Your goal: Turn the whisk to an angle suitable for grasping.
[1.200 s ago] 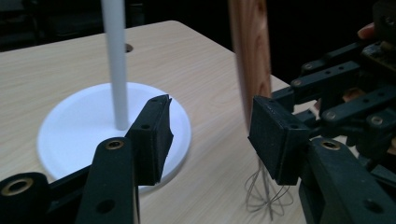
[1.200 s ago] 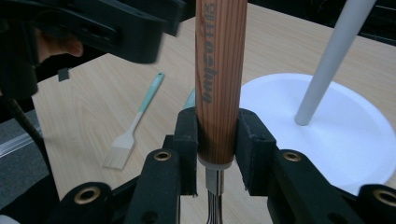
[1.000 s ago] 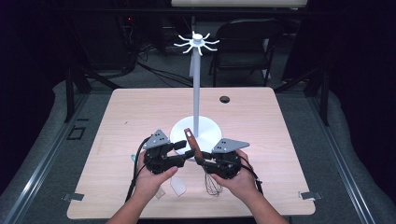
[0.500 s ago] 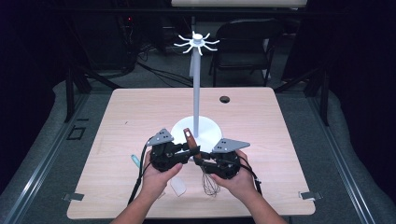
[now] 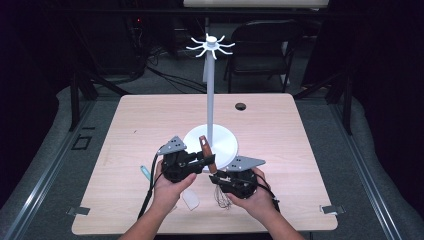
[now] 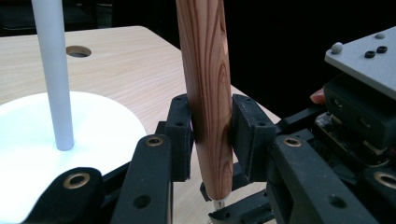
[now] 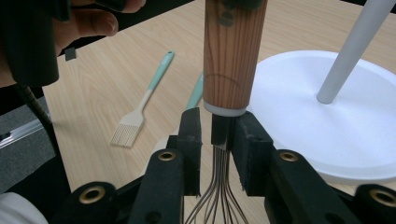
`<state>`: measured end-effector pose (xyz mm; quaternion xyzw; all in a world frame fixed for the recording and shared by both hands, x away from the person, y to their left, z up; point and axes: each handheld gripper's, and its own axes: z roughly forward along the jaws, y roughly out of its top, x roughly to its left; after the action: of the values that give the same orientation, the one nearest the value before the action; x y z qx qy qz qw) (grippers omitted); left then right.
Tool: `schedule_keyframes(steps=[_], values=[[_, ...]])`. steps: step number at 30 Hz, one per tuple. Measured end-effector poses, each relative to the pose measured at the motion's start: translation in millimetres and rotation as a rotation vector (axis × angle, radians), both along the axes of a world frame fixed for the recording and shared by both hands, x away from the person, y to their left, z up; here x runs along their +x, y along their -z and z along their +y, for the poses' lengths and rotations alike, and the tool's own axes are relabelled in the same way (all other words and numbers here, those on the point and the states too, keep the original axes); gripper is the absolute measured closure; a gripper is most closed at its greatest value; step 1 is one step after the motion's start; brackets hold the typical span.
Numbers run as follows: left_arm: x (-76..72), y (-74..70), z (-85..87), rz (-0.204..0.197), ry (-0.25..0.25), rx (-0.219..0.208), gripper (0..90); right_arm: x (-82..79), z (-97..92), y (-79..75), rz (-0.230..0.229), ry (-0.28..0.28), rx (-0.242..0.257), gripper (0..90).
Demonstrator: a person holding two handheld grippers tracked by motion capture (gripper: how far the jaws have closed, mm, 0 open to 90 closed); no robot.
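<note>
A whisk with a wooden handle (image 5: 204,148) stands tilted above the table's near middle, wires (image 5: 220,197) pointing down. My left gripper (image 5: 207,161) is shut on the handle (image 6: 208,93), one pad pressing each side; its jaws have just been closing. My right gripper (image 5: 216,176) is shut on the whisk's thin dark neck (image 7: 222,128) just under the handle (image 7: 231,56), above the wires (image 7: 217,200); its jaws have just been closing too. A white stand (image 5: 210,100) with hooks on top rises from a round base (image 5: 222,146) right behind the whisk.
A teal-handled brush (image 7: 140,109) and a second teal handle (image 7: 196,93) lie on the table near my left hand, with a white spatula head (image 5: 190,200) by the front edge. A cable hole (image 5: 241,106) is at the far side. A chair stands behind the table.
The left gripper's jaws have closed onto the wooden handle. The right gripper stays at the whisk's neck, and both hands have barely shifted.
</note>
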<state>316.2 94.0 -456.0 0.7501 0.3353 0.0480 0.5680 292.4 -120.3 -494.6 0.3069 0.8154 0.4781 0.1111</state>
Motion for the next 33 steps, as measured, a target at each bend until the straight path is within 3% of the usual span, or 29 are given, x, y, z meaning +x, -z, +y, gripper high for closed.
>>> schedule_keyframes(steps=[9,17,28,31,33], values=[[-3.5,-4.9,-0.5,-0.014,-0.005,0.018,70.0,0.6,1.6,0.2,-0.004,0.012,0.018,80.6],[-10.5,-11.7,-3.3,-0.065,0.001,0.039,70.9,1.6,3.2,-3.5,0.003,-0.015,0.059,81.2],[-9.4,4.4,-2.4,-0.033,-0.006,0.024,68.7,3.3,5.3,-1.7,-0.005,-0.018,0.060,85.5],[-8.9,11.2,-2.4,-0.008,-0.007,0.014,68.4,4.4,4.6,-0.2,0.004,-0.024,0.068,85.5],[-8.9,16.3,-3.6,0.012,-0.010,0.031,66.4,4.7,4.5,0.6,0.006,-0.020,0.073,85.6]])
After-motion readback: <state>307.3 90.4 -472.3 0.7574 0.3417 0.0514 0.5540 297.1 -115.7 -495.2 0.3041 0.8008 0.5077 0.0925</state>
